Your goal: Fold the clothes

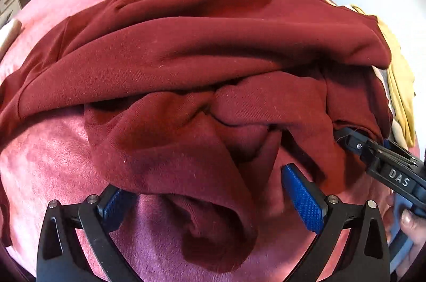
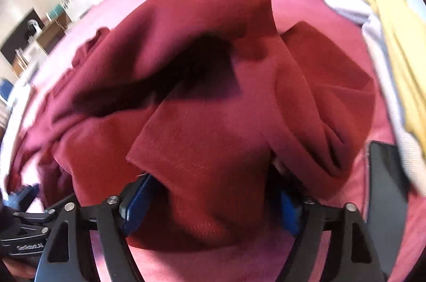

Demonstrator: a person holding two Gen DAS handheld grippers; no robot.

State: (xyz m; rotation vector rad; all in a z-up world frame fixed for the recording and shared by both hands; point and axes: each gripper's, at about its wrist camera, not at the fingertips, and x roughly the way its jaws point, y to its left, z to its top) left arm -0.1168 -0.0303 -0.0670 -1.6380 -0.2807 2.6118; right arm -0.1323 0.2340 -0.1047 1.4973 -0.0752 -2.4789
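Left gripper [image 1: 210,204]: jaws spread wide. A sagging fold of the dark red garment [image 1: 202,63] hangs between the blue pads [image 1: 303,202], but nothing is pinched; the right-hand pad shows bare.

Right gripper [image 2: 213,202]: jaws partly apart, with a thick flap of the same garment lying down between them and hiding most of both pads. The view is blurred, so I cannot tell whether the cloth is pressed or only resting there.

Garment: a heavy maroon top, bunched and doubled over itself on the pink bed cover [image 1: 48,154]. In the left wrist view it fills the middle of the frame, its long folds running left to right. Its near edge droops to the bottom centre, straight ahead of the left gripper.

Key relation: both grippers sit at the near hem side, pointing steeply down into the cloth. The right gripper appears at the lower right of the left wrist view, tucked in at the garment's right edge. The bulk of the fabric lies beyond them, toward the top of both frames.

Nearby: a yellow cloth [image 1: 399,85] lies at the right edge, touching or just beside the garment.

Judgement: the garment is still rumpled, so folding looks early. Either hand seems equally close to an edge to take next.
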